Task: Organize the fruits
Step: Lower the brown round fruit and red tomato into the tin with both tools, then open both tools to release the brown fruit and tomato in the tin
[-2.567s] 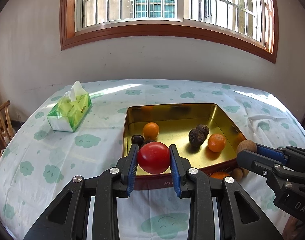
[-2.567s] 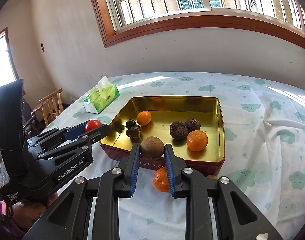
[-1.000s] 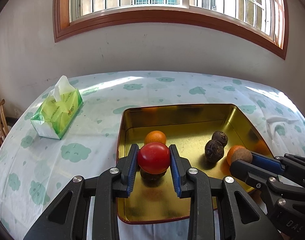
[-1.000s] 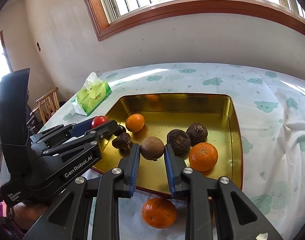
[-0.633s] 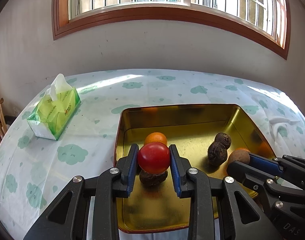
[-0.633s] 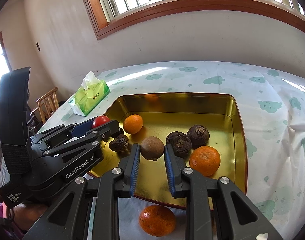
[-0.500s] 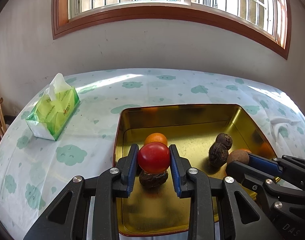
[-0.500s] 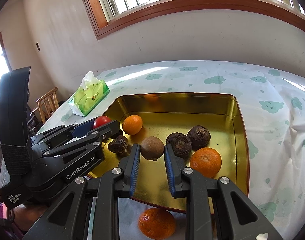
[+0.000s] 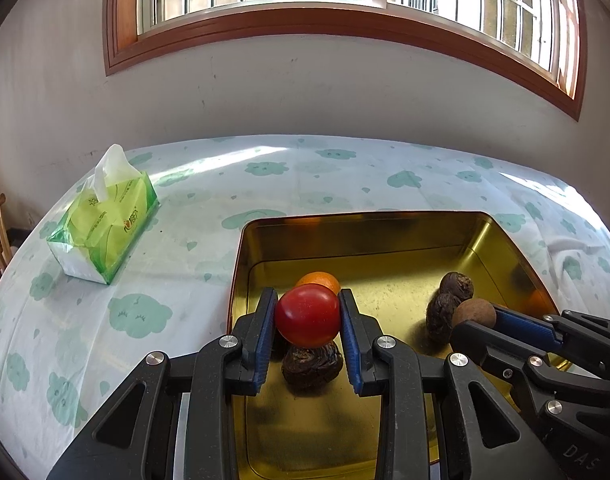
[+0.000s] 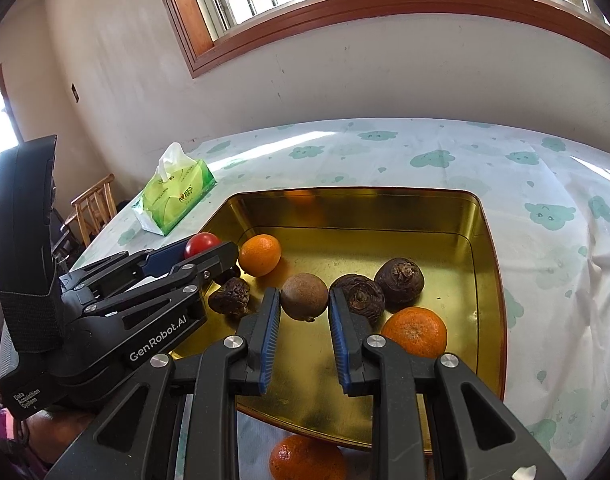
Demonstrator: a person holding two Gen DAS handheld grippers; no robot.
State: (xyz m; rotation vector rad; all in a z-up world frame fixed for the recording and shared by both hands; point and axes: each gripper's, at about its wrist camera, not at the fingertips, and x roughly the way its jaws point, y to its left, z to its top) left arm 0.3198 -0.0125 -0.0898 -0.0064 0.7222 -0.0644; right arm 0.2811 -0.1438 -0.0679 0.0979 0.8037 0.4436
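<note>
My left gripper (image 9: 307,320) is shut on a red tomato (image 9: 307,315), held above the near left part of the gold tray (image 9: 365,220). My right gripper (image 10: 304,299) is shut on a round brown fruit (image 10: 304,296), held over the tray's middle. On the tray floor lie an orange (image 10: 260,254), another orange (image 10: 414,331) and three dark wrinkled fruits (image 10: 399,276). One dark fruit (image 9: 311,364) sits right under the tomato. In the right wrist view the left gripper (image 10: 209,254) shows at the left with the tomato (image 10: 201,243).
A green tissue pack (image 9: 105,228) stands on the cloud-print tablecloth (image 9: 105,320) to the tray's left. One orange (image 10: 305,460) lies on the cloth in front of the tray. A wooden chair (image 10: 93,204) stands past the table's left edge. A wall with a window is behind.
Both grippers have edged slightly forward over the tray with their fruits still held. The fruits in the tray have not moved.
</note>
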